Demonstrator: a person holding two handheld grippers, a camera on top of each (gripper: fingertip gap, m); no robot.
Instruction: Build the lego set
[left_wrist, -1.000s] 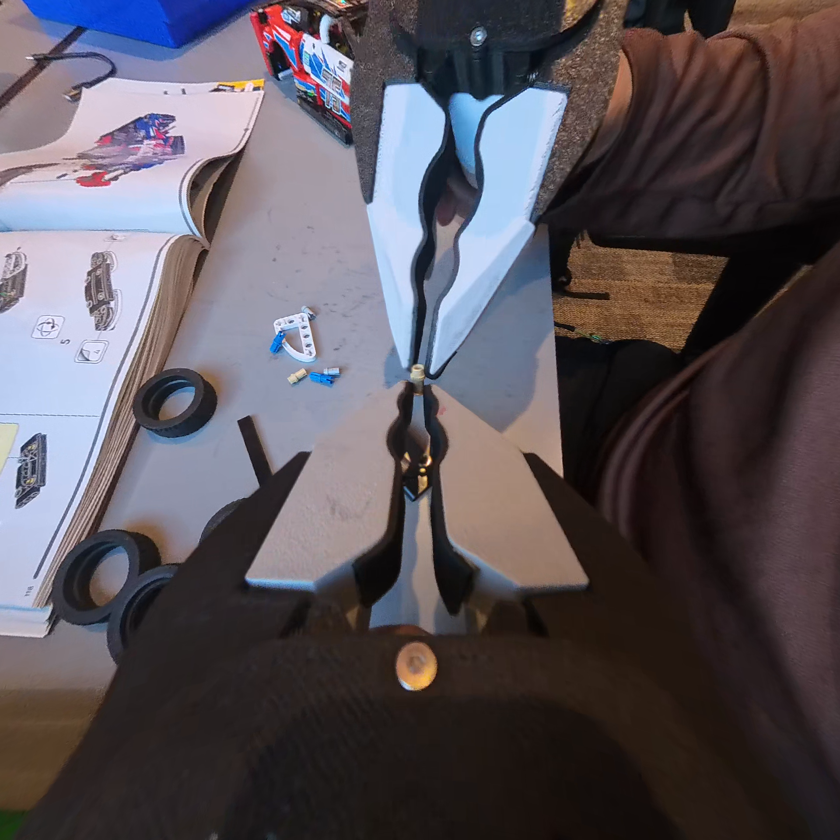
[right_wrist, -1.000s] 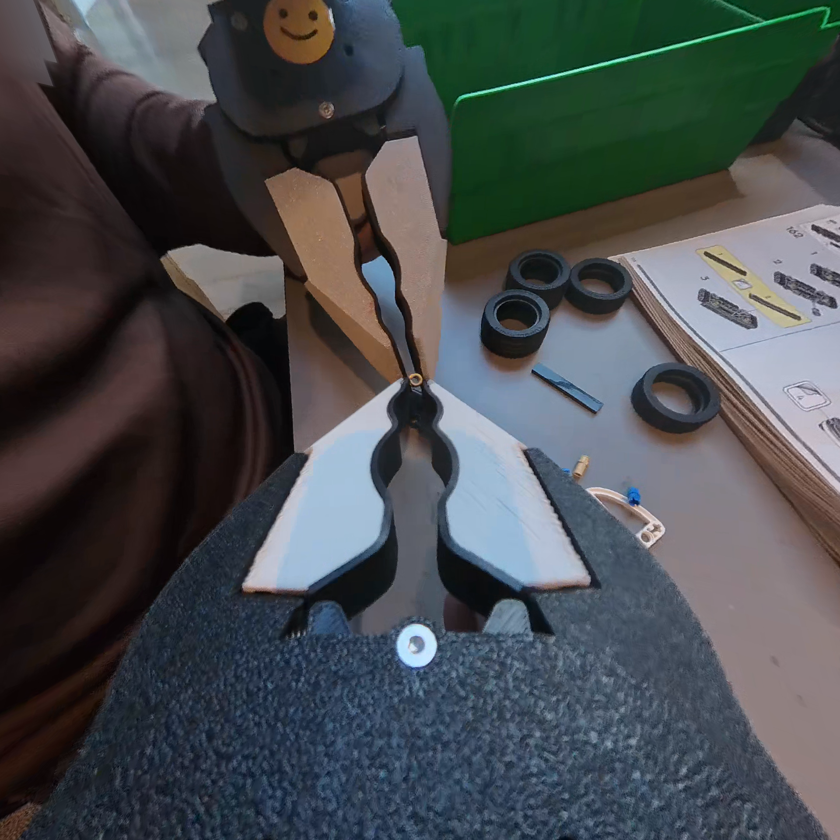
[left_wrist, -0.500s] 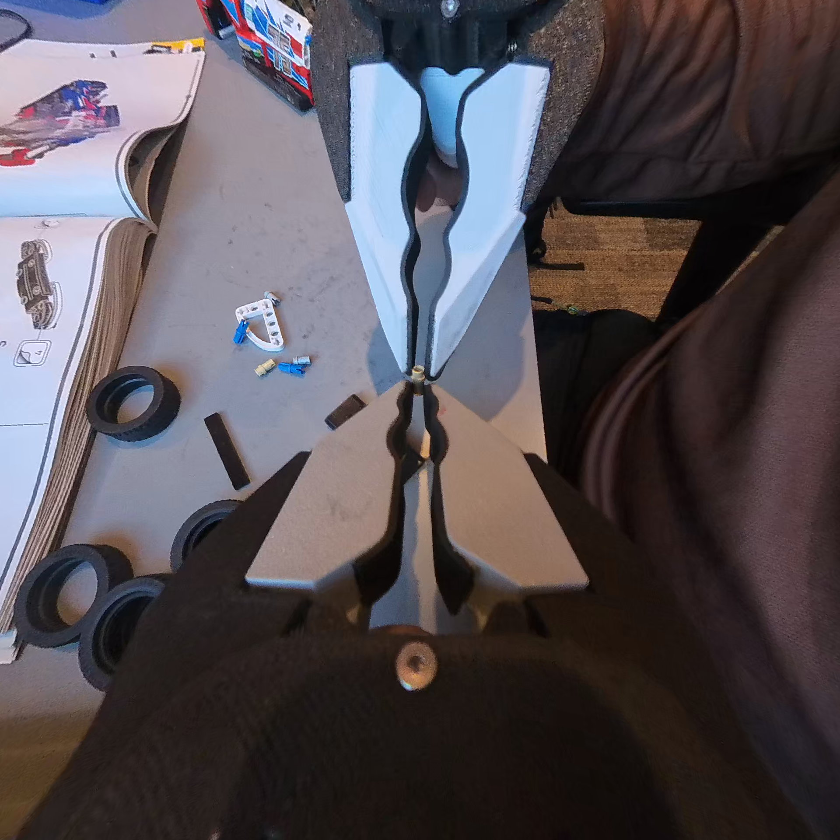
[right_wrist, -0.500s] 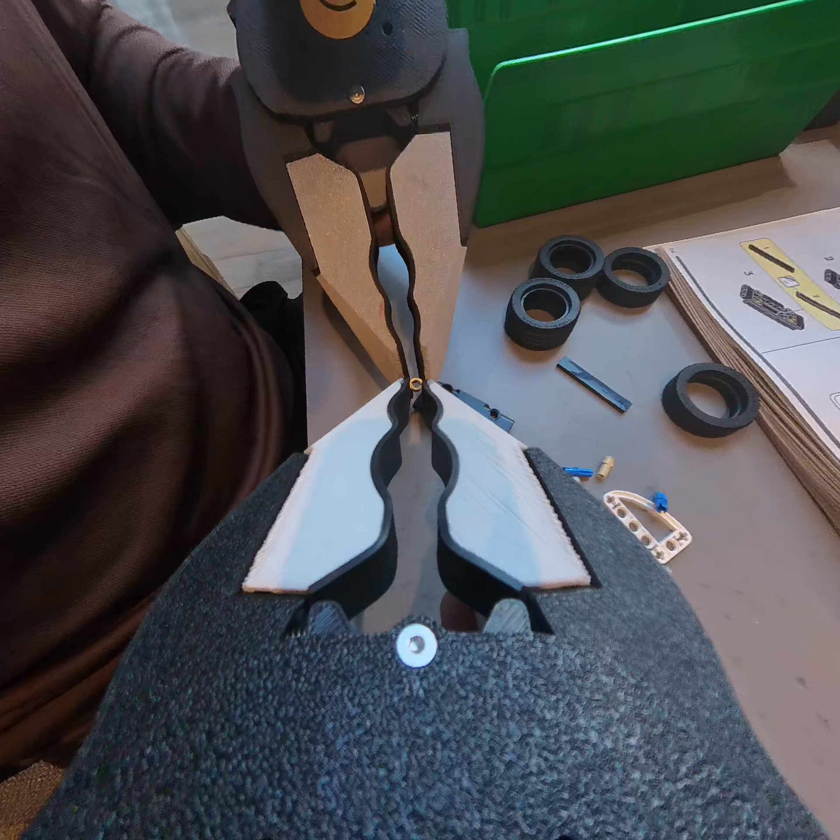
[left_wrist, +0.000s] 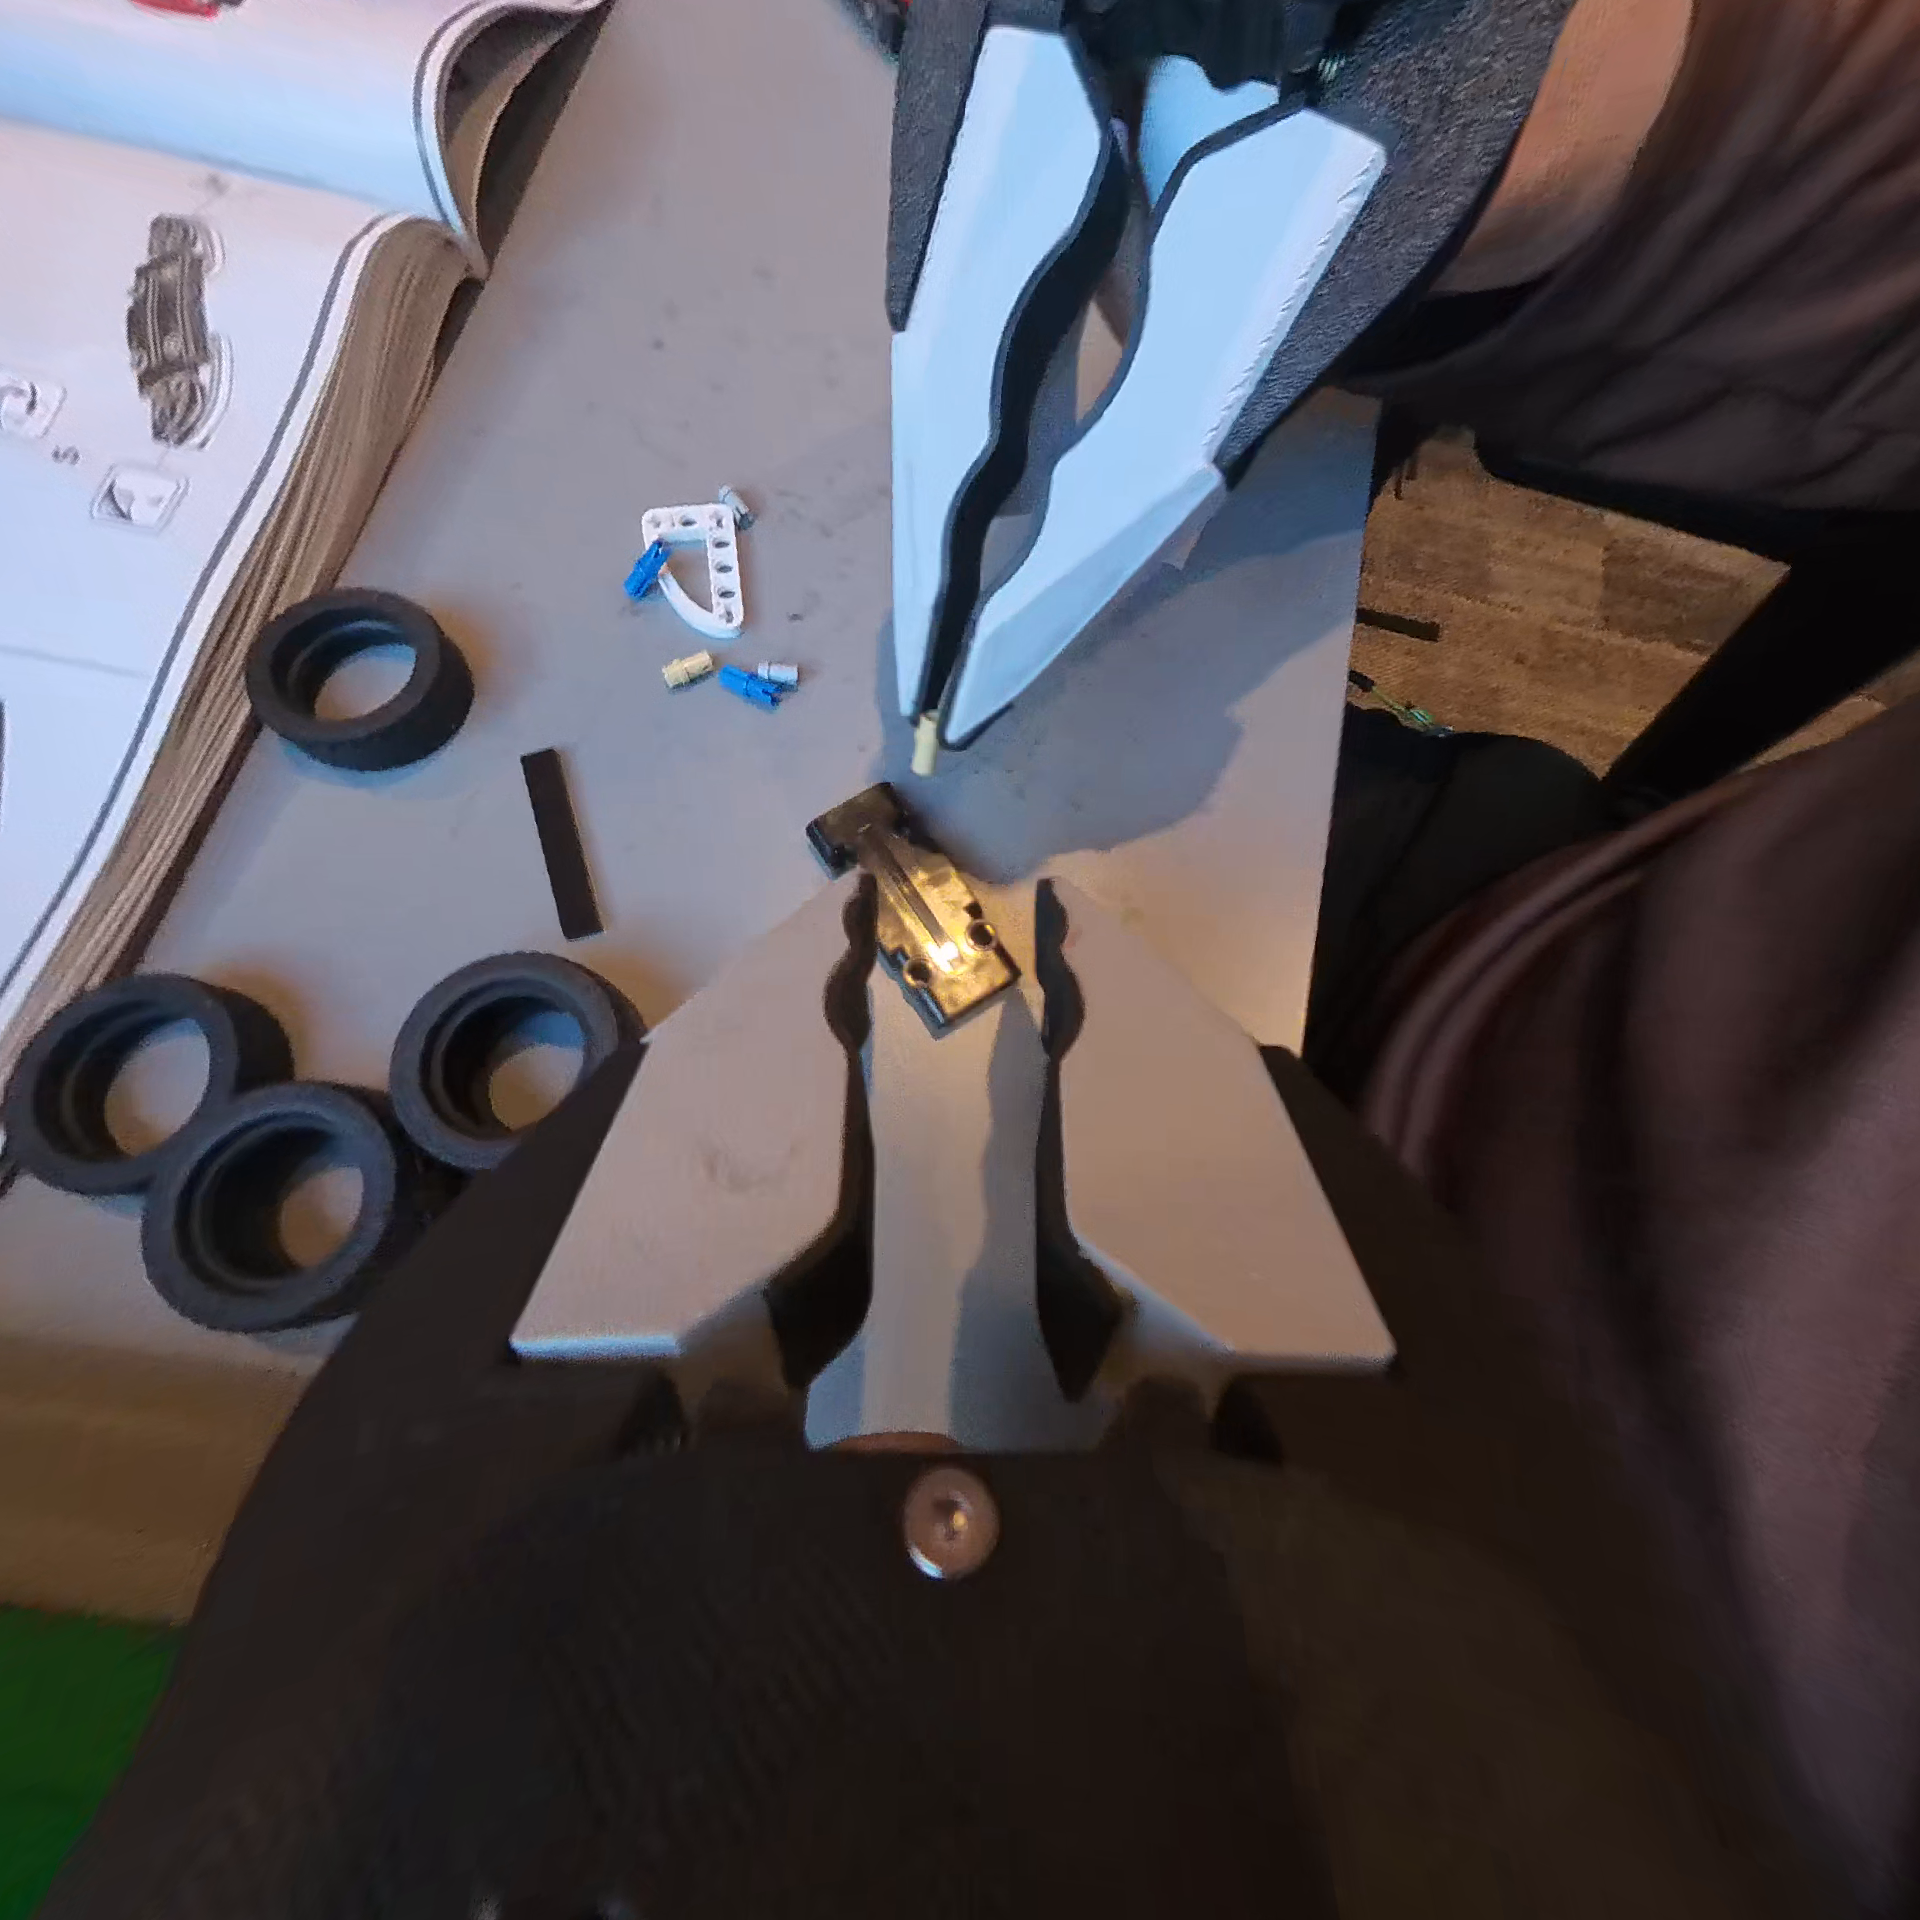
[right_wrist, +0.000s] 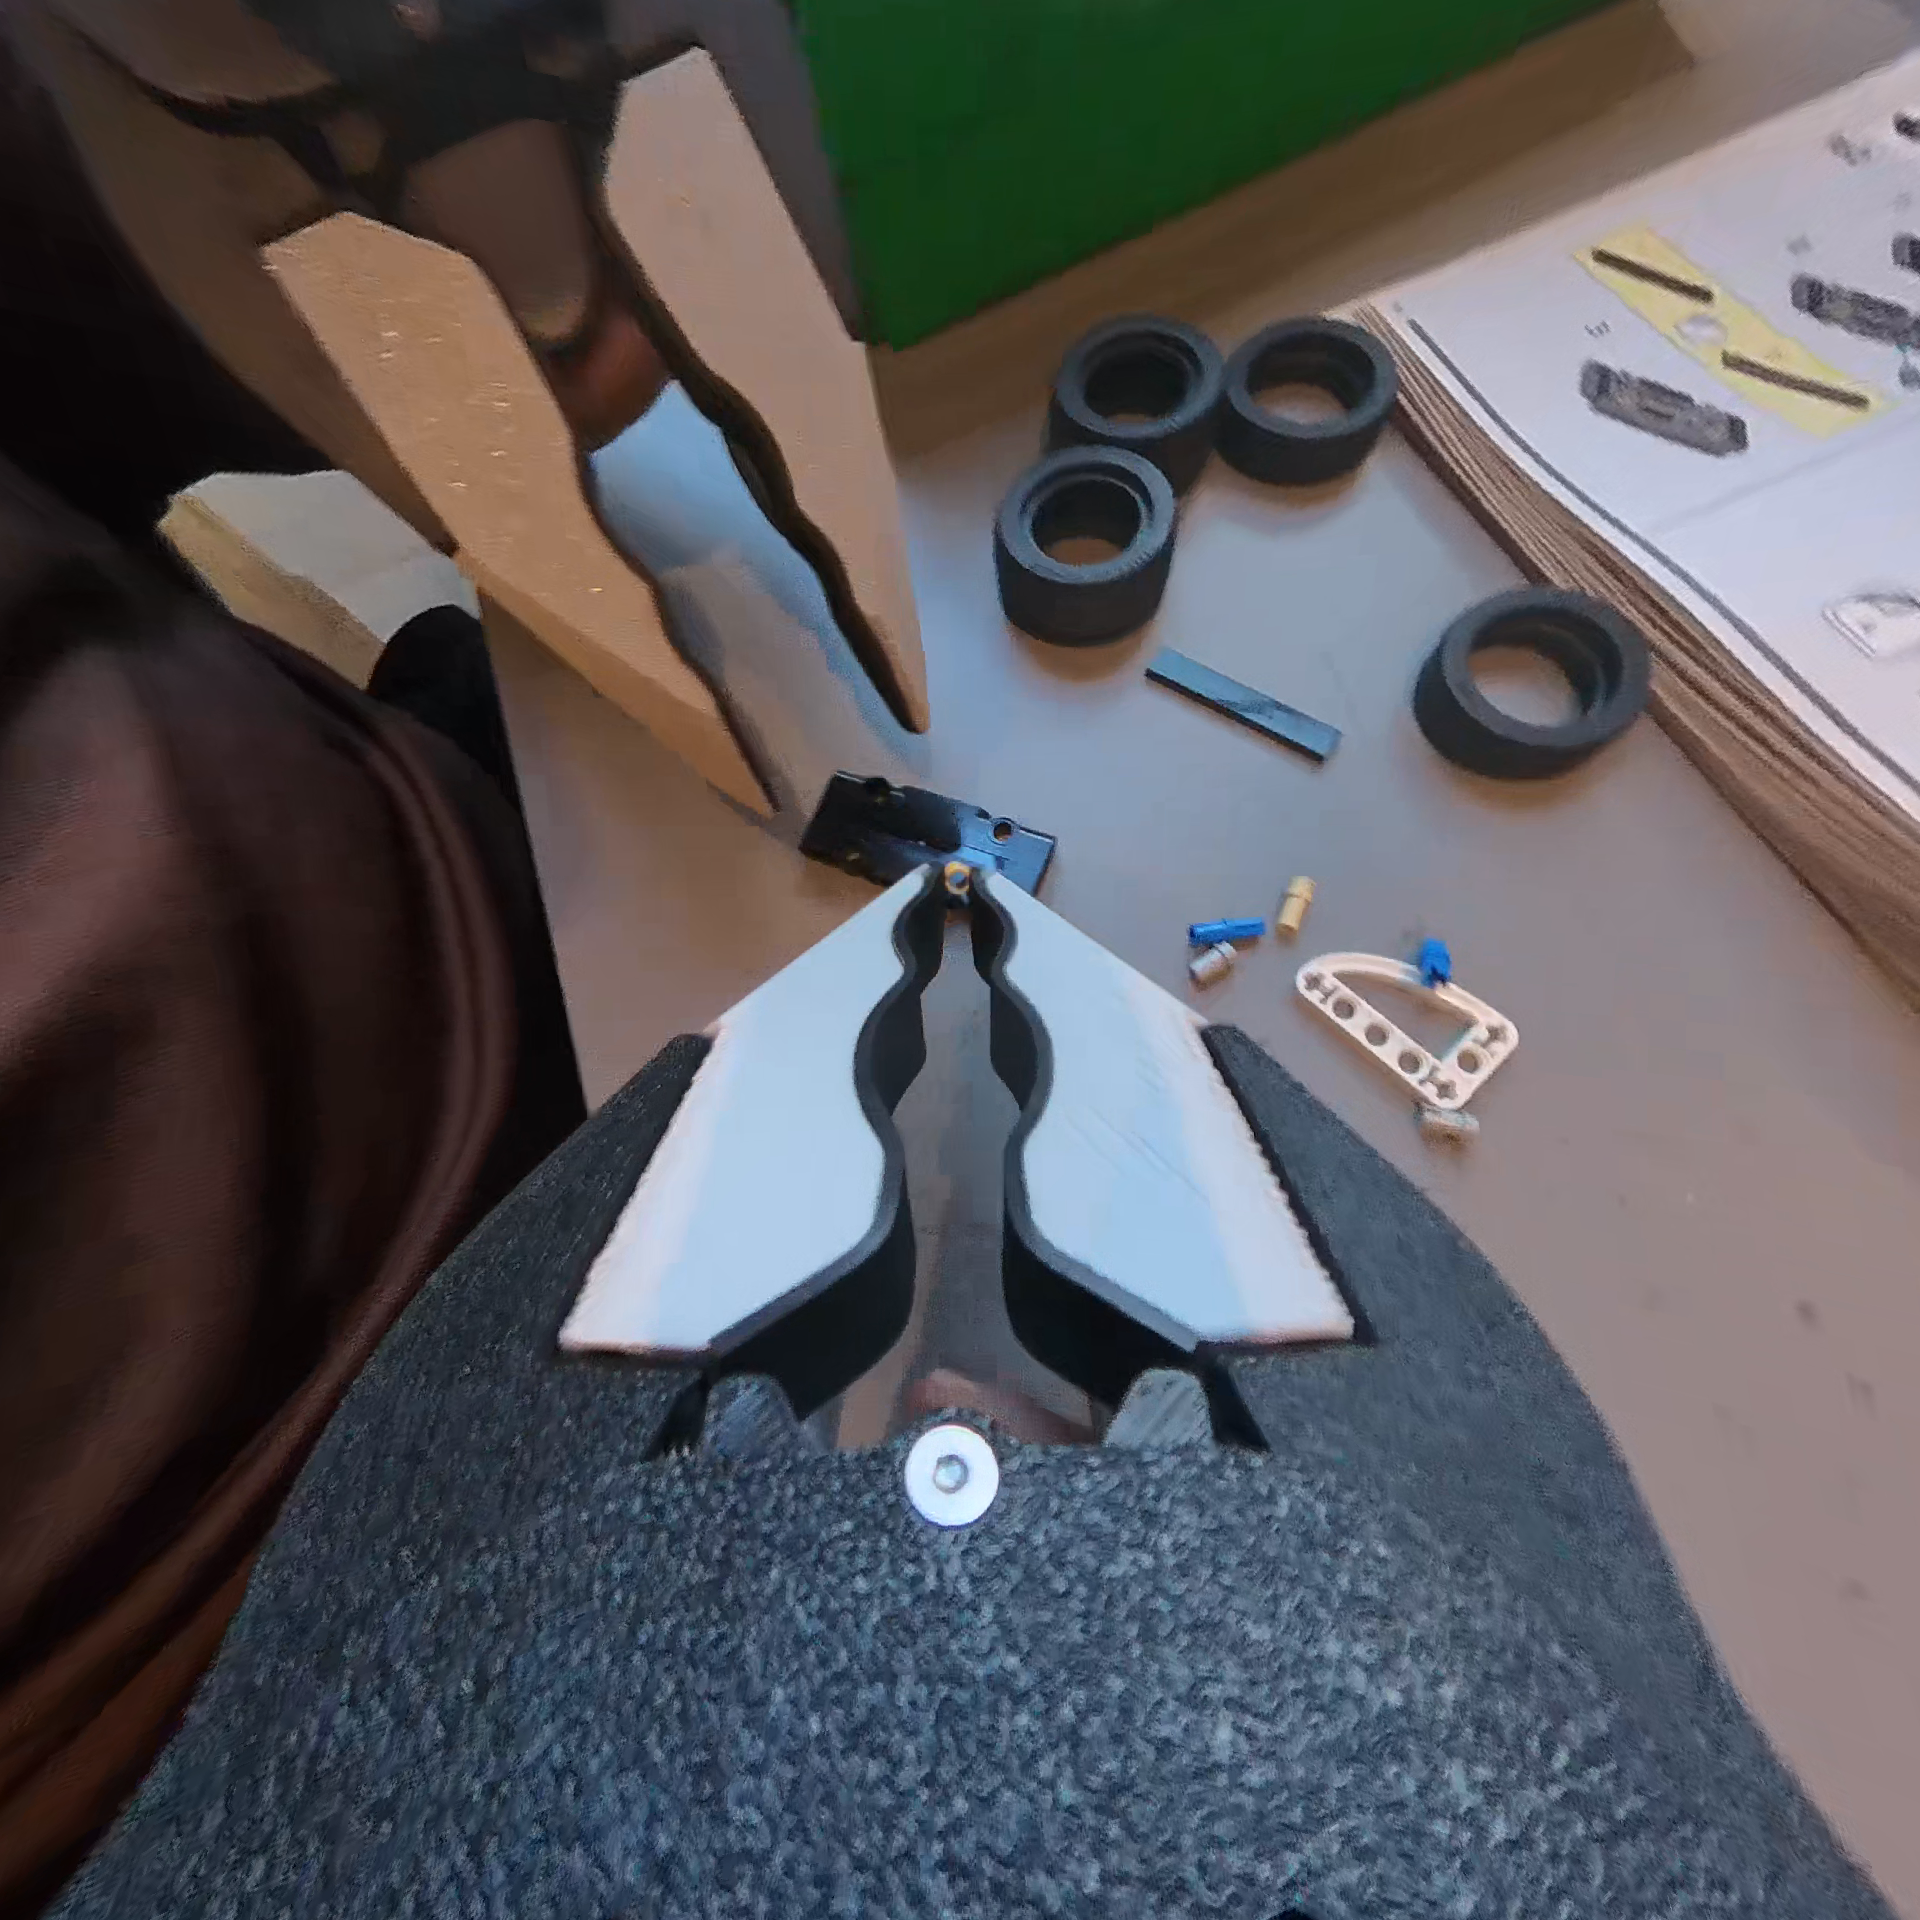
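My left gripper (left_wrist: 945, 891) is open and empty, low over the grey table (left_wrist: 727, 312). A black lego piece (left_wrist: 940, 935) lies on the table between its fingertips. My right gripper (right_wrist: 956, 881) is shut on a small tan pin (right_wrist: 954, 875), just above the black piece (right_wrist: 925, 831). In the left wrist view the right gripper (left_wrist: 935, 727) comes in from the top with the pin (left_wrist: 923, 750) sticking out of its tips. In the right wrist view the left gripper (right_wrist: 842, 764) is at the upper left with its jaws apart.
Several black tyres (left_wrist: 358, 681) (right_wrist: 1086, 545), a black flat strip (left_wrist: 561, 842), a white triangular beam (left_wrist: 712, 566) and loose tan, blue and grey pins (left_wrist: 732, 675) lie on the table. An open instruction booklet (right_wrist: 1714, 416) and a green box (right_wrist: 1143, 125) border it. The table edge runs close on the person's side. My left and right fingertips are right by each other.
My left gripper has opened and let go of the tan pin. The two grippers have drawn apart. The right gripper still holds the pin.
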